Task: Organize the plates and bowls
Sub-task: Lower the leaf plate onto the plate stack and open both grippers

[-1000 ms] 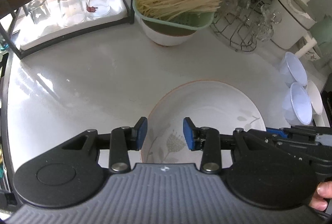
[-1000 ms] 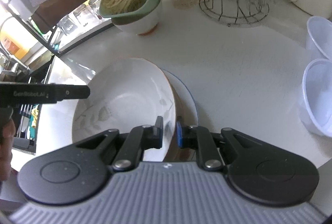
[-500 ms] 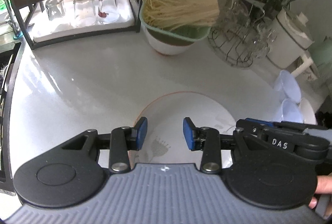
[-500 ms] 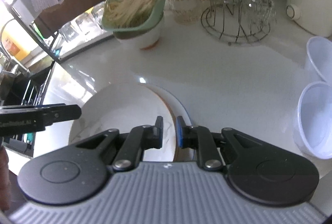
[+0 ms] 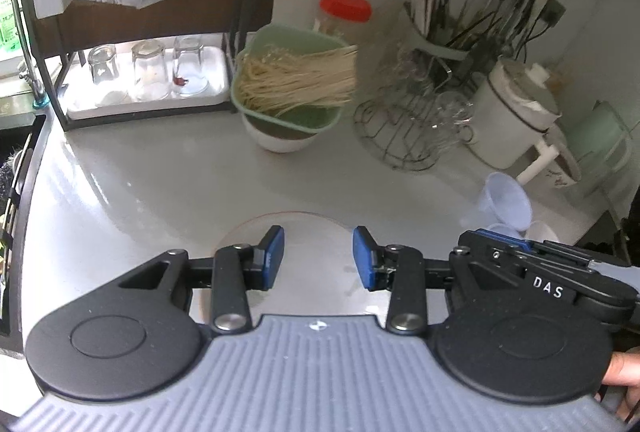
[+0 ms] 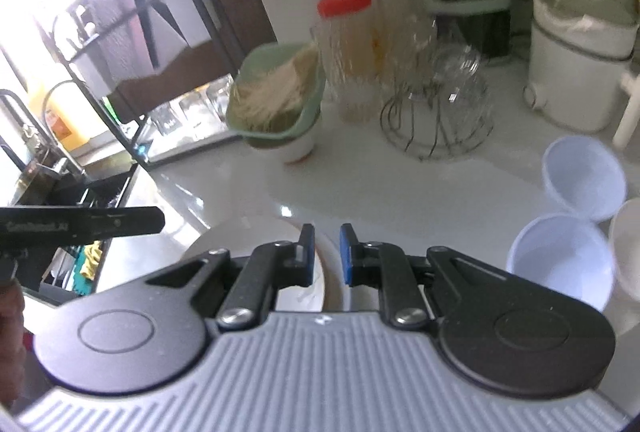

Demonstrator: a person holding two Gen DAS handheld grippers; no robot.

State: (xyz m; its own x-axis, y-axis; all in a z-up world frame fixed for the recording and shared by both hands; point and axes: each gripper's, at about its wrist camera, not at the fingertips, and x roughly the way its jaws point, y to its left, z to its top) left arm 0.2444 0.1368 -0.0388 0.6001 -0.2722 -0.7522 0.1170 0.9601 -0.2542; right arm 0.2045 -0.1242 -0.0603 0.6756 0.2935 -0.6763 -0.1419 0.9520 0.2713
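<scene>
1. Left wrist view: the left gripper [image 5: 318, 258] is seen with its jaws parted and nothing between the pads; it is released. The white plate [image 5: 312, 232] is seen below and behind the pads, in front of the green colander of noodles [image 5: 292, 88], and whether it rests on the counter [image 5: 140, 192] cannot be told from here

2. Right wrist view: the right gripper [image 6: 325, 252] is nearly closed, and the rim of the white plate [image 6: 224, 236] runs up between its pads, so a clenched hold on the plate is judged. A second rim beside it is too hidden to identify. The pale plastic bowls [image 6: 560, 260] are seen unstacked, well to the right of the colander [image 6: 276, 100]

3. Judgement: the task is at an early stage; one plate is in hand, no sorted stack is visible, and the bowls are left to be gathered
</scene>
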